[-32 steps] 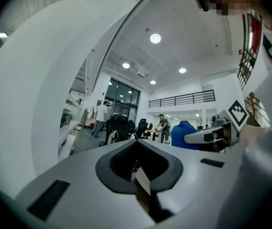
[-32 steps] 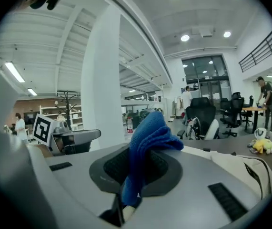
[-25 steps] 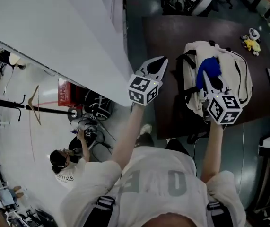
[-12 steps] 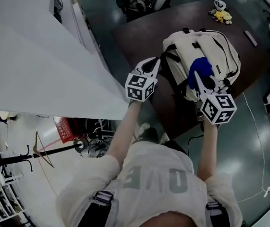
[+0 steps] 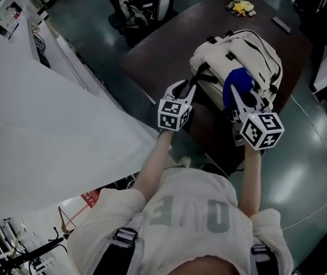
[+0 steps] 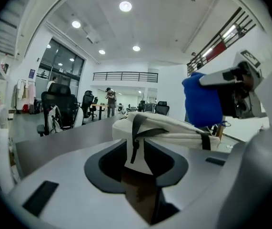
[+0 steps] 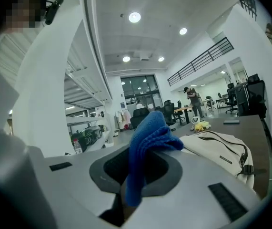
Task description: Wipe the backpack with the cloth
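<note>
A cream backpack [image 5: 249,53] with black straps lies on the dark brown table [image 5: 163,56]. My right gripper [image 5: 237,99] is shut on a blue cloth [image 5: 239,85], which it holds just over the backpack's near end. In the right gripper view the cloth [image 7: 147,132] hangs out of the jaws, with the backpack [image 7: 216,144] beyond. My left gripper [image 5: 187,86] sits at the backpack's left near corner. Its jaws have just been opening. In the left gripper view a black strap [image 6: 136,142] shows in the gap of the left gripper [image 6: 136,162], and the pads do not press on it.
A yellow plush toy [image 5: 240,7] and a flat dark object [image 5: 280,23] lie at the table's far end. An office chair [image 5: 140,7] with a bag stands beyond the table. A big white surface [image 5: 37,125] fills the left side. A cable [image 5: 318,205] runs over the floor at the right.
The left gripper has come down beside the backpack's strap corner, and its jaws now stand apart. The right gripper keeps the cloth over the backpack. The head view has swung round.
</note>
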